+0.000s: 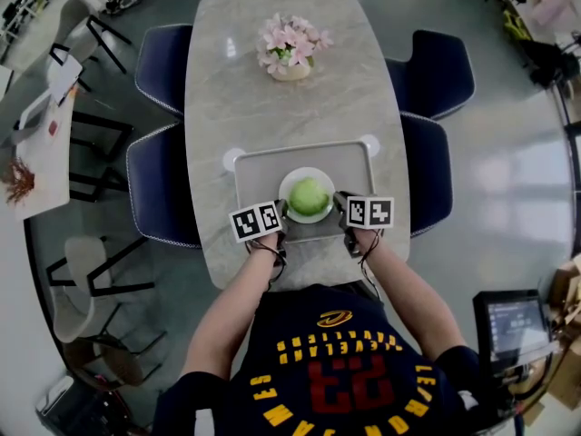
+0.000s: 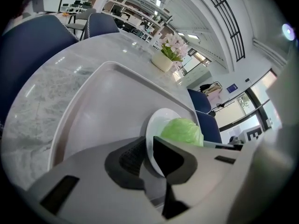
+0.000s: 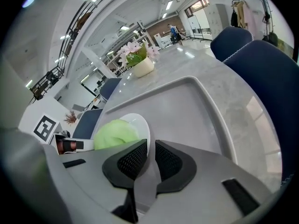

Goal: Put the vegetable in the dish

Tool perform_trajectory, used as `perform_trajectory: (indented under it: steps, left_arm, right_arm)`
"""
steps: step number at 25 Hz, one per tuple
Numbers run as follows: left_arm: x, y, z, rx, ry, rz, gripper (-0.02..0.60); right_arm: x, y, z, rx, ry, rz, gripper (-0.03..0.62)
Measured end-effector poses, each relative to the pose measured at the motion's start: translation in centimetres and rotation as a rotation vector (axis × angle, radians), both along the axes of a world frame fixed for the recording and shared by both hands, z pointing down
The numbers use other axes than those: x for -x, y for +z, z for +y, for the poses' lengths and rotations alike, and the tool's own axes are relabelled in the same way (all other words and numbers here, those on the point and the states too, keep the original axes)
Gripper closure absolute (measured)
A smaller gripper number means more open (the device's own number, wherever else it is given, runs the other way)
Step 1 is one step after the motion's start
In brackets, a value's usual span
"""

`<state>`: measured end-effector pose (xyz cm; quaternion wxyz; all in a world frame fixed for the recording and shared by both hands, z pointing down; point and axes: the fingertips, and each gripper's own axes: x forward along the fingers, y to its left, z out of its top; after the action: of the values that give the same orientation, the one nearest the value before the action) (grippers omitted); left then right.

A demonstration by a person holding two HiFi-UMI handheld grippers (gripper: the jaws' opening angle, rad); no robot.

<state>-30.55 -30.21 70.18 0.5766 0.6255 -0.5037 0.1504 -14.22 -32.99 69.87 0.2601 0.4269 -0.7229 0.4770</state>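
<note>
A pale green cabbage point(image 1: 309, 195) lies in a white dish point(image 1: 307, 172) on a grey tray point(image 1: 256, 167) near the table's front edge. My left gripper point(image 1: 283, 213) is shut on the dish's left rim and my right gripper point(image 1: 338, 206) is shut on its right rim. In the left gripper view the dish point(image 2: 157, 120) edge runs between the jaws of the gripper point(image 2: 148, 156), with the cabbage point(image 2: 183, 130) just beyond and the tray point(image 2: 103, 97) spreading ahead. In the right gripper view the gripper point(image 3: 150, 156) pinches the dish point(image 3: 141, 123) rim beside the cabbage point(image 3: 117, 133), over the tray point(image 3: 187, 107).
A pot of pink flowers point(image 1: 290, 49) stands at the far end of the marble table point(image 1: 272, 107). Dark blue chairs point(image 1: 160, 184) flank both long sides. Two small white round things point(image 1: 369, 143) sit at the tray's far corners.
</note>
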Motion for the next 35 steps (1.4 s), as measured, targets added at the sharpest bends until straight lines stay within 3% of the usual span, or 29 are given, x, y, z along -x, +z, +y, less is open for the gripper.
perform_trajectory:
  steps: [7, 12, 16, 25, 28, 31, 35]
  left_arm:
    - [0.8, -1.6, 0.3, -0.061, -0.038, 0.048, 0.532]
    - [0.1, -5.7, 0.9, -0.190, -0.033, 0.163, 0.551]
    - [-0.3, -9.0, 2.3, -0.295, 0.058, 0.156, 0.581]
    - [-3.0, -17.6, 5.8, -0.521, 0.280, 0.147, 0.581]
    - [-3.6, -20.6, 5.6, -0.566, 0.250, 0.199, 0.581]
    - [-3.5, -22.8, 5.1, -0.576, 0.155, 0.278, 0.581]
    - [-3.9, -24.5, 5.4, -0.614, 0.142, 0.268, 0.581]
  right_arm:
    - [-0.1, -2.3, -0.1, -0.070, 0.049, -0.074, 0.553]
    - [1.1, -6.5, 0.6, -0.159, 0.038, -0.261, 0.553]
    - [1.8, -9.7, 2.4, -0.200, 0.009, -0.397, 0.589]
    - [3.6, -16.5, 6.1, -0.298, -0.058, -0.520, 0.589]
    - [3.8, -18.7, 6.8, -0.331, -0.067, -0.550, 0.589]
    - [3.8, -20.9, 7.0, -0.398, -0.101, -0.540, 0.589]
    - [4.2, -23.6, 7.2, -0.492, -0.153, -0.514, 0.589]
